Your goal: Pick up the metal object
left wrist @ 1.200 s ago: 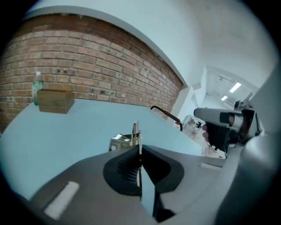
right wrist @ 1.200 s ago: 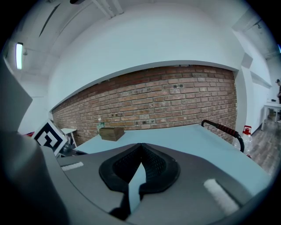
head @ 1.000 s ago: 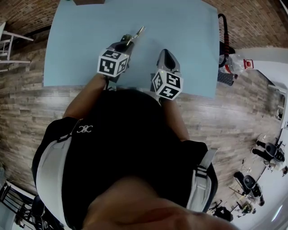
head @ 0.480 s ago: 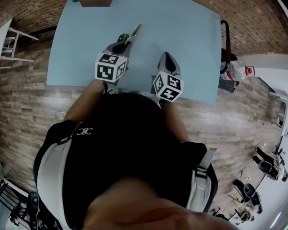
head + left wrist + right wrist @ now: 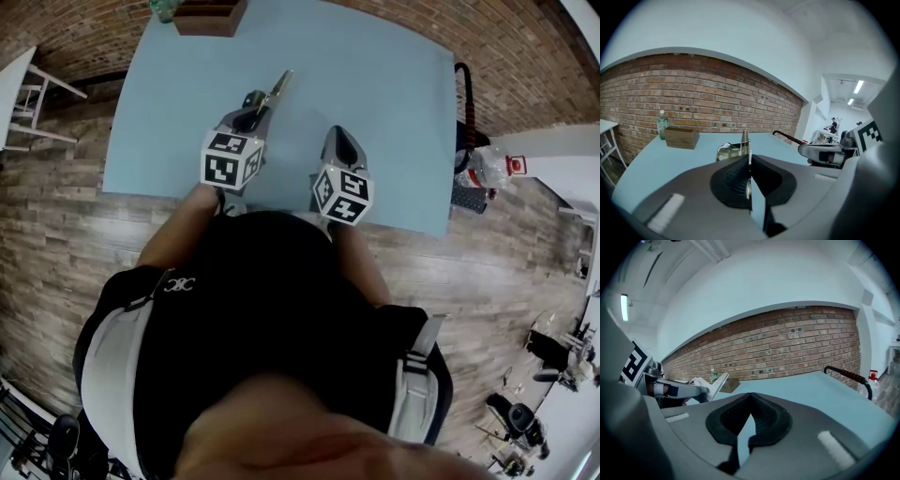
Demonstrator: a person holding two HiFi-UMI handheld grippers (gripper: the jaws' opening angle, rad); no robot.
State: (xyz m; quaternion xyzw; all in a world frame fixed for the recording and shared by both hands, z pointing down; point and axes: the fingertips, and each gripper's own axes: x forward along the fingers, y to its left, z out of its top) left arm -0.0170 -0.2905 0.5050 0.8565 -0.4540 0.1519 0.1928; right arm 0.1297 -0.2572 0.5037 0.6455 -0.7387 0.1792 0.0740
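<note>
Left gripper (image 5: 748,159) clamps the metal object (image 5: 278,84), long axis pointing forward; right gripper (image 5: 750,398) closed

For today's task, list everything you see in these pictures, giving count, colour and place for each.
Flat tabletop: one, light blue, before the person.
Thin metal object: one, shiny silver, in the left gripper.
Wooden box: one, brown, table's far edge.
Green bottle: one, beside the box.
Hooked handle: one, black and red, table's right edge.
White chair: one, left of table.
Left gripper: one, grey, shut on the metal object.
Right gripper: one, grey, shut, empty.
</note>
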